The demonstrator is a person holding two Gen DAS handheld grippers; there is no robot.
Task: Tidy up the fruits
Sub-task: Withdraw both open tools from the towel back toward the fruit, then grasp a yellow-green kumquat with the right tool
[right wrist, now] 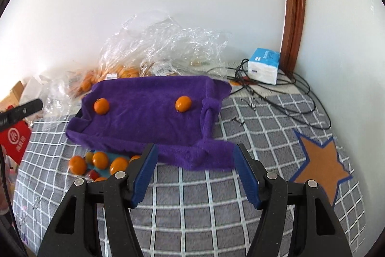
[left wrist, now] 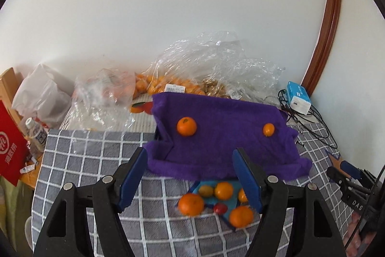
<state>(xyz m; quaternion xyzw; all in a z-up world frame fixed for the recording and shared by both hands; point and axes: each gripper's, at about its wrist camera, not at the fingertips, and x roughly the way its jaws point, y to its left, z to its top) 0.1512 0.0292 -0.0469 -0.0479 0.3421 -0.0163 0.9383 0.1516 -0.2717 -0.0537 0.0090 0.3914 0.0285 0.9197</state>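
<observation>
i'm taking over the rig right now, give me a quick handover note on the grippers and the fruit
Left gripper: open, empty, above the checked cloth.
Right gripper: open, empty, at the near edge of the purple towel.
Fruit: two oranges sit on the purple towel, a bigger one to the left and a smaller one to the right. A loose cluster of oranges with a small red fruit lies on a blue mat just in front of the towel.
Done: two oranges placed on the towel.
Left: the cluster in front is probably next to sort.
</observation>
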